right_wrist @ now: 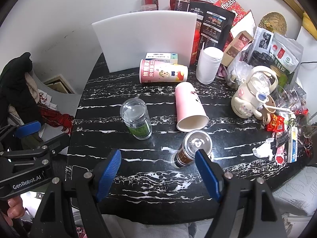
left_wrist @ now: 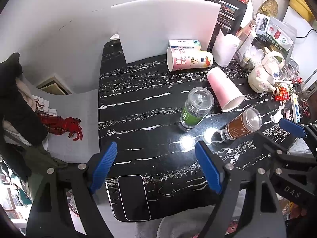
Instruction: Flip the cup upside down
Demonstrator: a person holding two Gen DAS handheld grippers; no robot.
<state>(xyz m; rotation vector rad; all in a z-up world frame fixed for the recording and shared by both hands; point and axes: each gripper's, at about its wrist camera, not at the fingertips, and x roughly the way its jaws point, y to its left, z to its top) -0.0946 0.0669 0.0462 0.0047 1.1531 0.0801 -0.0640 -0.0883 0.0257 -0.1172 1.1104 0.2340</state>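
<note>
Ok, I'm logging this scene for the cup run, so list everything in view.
Table: 1, black marble, centre.
Paper cups: 2, lying down; plain pink cup mid-table, printed cup behind it.
Clear cups: 2, standing upside down; green-label cup left, brown-label cup right.
Foam board: 1, white, upright at back.
Small box: 1, white, behind printed cup.
Paper roll: 1, white.
Phone: 1, black, near edge.
Kettle: 1, cream, right.
Packets: many, right.
Left gripper: open.
Right gripper: open.

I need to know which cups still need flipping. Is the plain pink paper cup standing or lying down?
Lying on its side. The plain pink paper cup rests lengthwise on the table, its open white mouth facing the camera.
</note>
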